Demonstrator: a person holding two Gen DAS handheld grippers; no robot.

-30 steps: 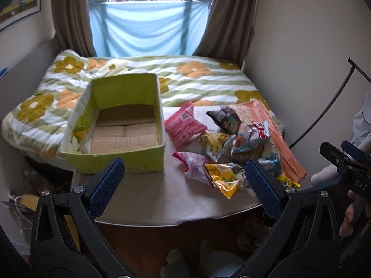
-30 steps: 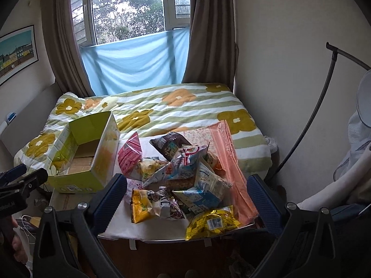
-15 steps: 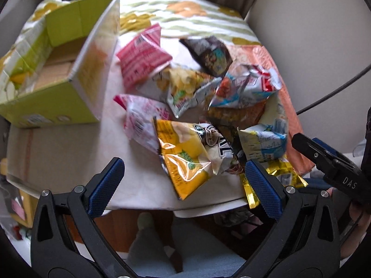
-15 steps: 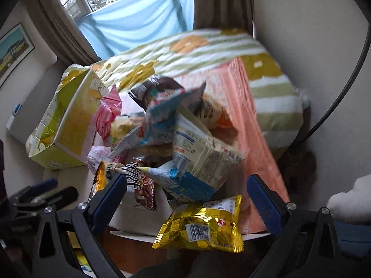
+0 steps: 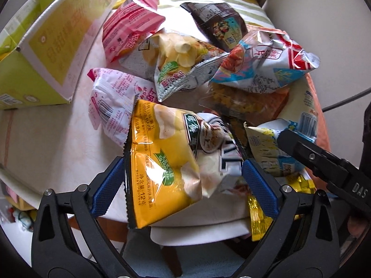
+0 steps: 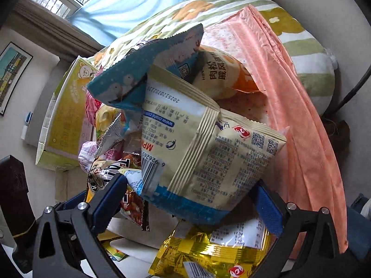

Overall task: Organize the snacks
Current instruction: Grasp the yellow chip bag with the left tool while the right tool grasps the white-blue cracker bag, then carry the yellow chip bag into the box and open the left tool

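We are holding the left gripper (image 5: pixel 183 180) steeply down over the snack pile, its blue-padded fingers (image 5: pixel 106 185) spread wide and just now easing a little closer. A yellow chip bag (image 5: pixel 162 162) is lying between them on the tabletop (image 5: pixel 58 143); we cannot tell whether the pads are touching it yet. Just beyond these fingers a pale pink packet (image 5: pixel 113 106) is resting, and farther off to their left the green box (image 5: pixel 48 53) is standing open.

We are also lowering the right gripper (image 6: pixel 185 199), fingers (image 6: pixel 109 197) parted, around a cream and blue bag (image 6: pixel 204 153) that is sitting between them, not visibly clamped. A gold foil packet (image 6: pixel 208 254) is lying nearer than its fingertips, below the cream bag.
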